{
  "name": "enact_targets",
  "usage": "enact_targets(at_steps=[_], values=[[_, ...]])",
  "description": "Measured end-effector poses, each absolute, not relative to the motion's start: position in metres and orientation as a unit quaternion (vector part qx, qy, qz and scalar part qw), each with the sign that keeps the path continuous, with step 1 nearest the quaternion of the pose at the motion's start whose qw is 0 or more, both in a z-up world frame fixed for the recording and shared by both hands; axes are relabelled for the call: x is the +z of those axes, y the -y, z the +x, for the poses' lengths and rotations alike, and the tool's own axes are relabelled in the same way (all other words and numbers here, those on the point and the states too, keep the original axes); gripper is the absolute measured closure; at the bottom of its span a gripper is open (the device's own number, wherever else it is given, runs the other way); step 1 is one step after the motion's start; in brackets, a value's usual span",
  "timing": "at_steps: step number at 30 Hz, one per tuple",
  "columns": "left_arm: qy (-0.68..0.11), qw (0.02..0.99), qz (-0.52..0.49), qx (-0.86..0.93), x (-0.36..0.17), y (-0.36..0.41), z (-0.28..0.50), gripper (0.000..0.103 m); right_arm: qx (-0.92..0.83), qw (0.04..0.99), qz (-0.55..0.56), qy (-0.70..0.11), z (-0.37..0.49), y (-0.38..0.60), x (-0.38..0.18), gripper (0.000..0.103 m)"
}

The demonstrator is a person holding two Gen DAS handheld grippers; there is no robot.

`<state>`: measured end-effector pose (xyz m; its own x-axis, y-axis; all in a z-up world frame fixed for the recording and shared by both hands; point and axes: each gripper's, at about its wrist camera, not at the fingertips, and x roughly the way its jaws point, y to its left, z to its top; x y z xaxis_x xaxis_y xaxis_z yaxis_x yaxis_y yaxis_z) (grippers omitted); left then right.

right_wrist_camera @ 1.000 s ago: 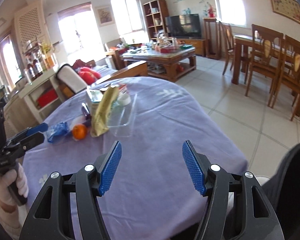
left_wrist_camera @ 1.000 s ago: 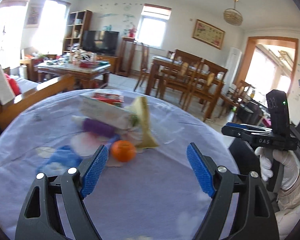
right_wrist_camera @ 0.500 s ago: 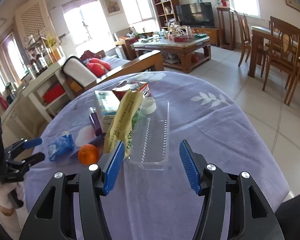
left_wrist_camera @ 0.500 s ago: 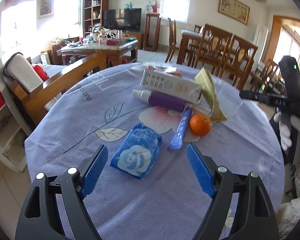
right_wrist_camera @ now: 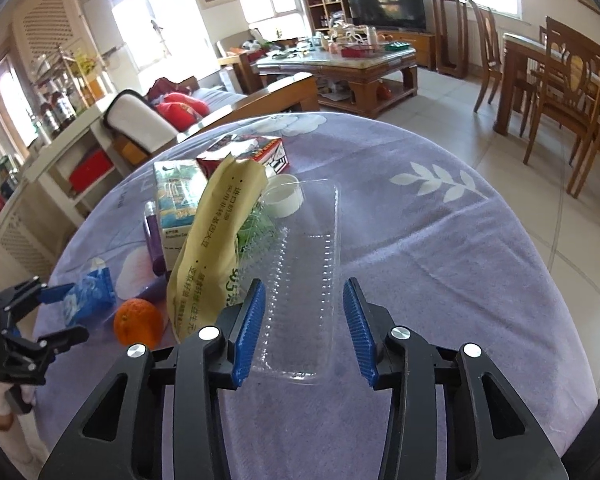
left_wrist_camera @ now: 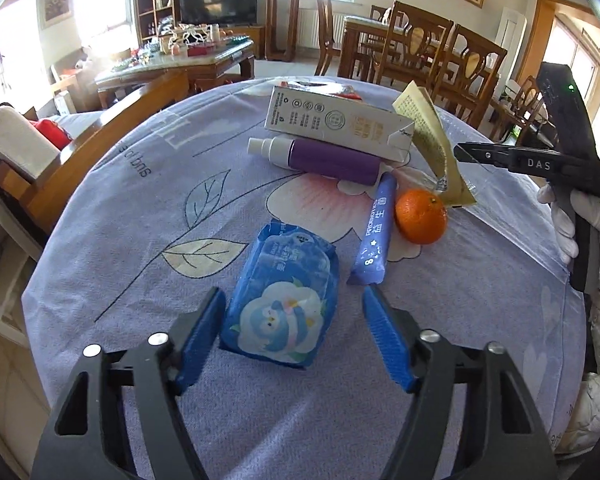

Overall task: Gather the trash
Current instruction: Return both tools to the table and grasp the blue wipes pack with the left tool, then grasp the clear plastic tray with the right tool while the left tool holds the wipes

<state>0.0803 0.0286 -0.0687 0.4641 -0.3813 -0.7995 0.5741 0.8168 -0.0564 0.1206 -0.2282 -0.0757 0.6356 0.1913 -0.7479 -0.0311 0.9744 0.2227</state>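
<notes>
Approach step of trash collection. The left tongs (left_wrist_camera: 292, 330), closing but not yet pressing, straddled the blue wrapper (left_wrist_camera: 282, 300) at lower centre on the worktop (left_wrist_camera: 140, 200); the right tongs (right_wrist_camera: 304, 328), also closing, bracketed the clear plastic tray (right_wrist_camera: 308, 264) without visible contact. Next, judged: pinch each item, then lift.

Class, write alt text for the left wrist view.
The left gripper, jaws closing, straddles a blue tissue pack on a lilac tablecloth. Beyond lie a blue sachet, an orange, a purple bottle and a white carton.
</notes>
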Motion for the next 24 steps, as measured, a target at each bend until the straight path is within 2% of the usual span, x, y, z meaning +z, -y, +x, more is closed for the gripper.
enact_targets(at_steps=[3, 5, 12, 24], values=[[-0.442, 0.845, 0.107, -0.282, -0.07, -0.03, 0.082, 0.054, 0.064, 0.897, 0.099, -0.426, 0.123, 0.23, -0.078, 0.083], [-0.442, 0.844, 0.109, -0.283, -0.069, -0.03, 0.08, 0.057, 0.063, 0.898, 0.092, -0.426, 0.124, 0.228, -0.077, 0.09], [-0.423, 0.857, 0.113, -0.272, -0.061, -0.032, 0.077, 0.058, 0.054, 0.906, 0.076, -0.413, 0.116, 0.229, -0.071, 0.1], [-0.354, 0.879, 0.068, -0.312, -0.026, -0.021, 0.049, 0.058, 0.035, 0.922, 0.085, -0.377, 0.078, 0.261, -0.044, 0.1]])
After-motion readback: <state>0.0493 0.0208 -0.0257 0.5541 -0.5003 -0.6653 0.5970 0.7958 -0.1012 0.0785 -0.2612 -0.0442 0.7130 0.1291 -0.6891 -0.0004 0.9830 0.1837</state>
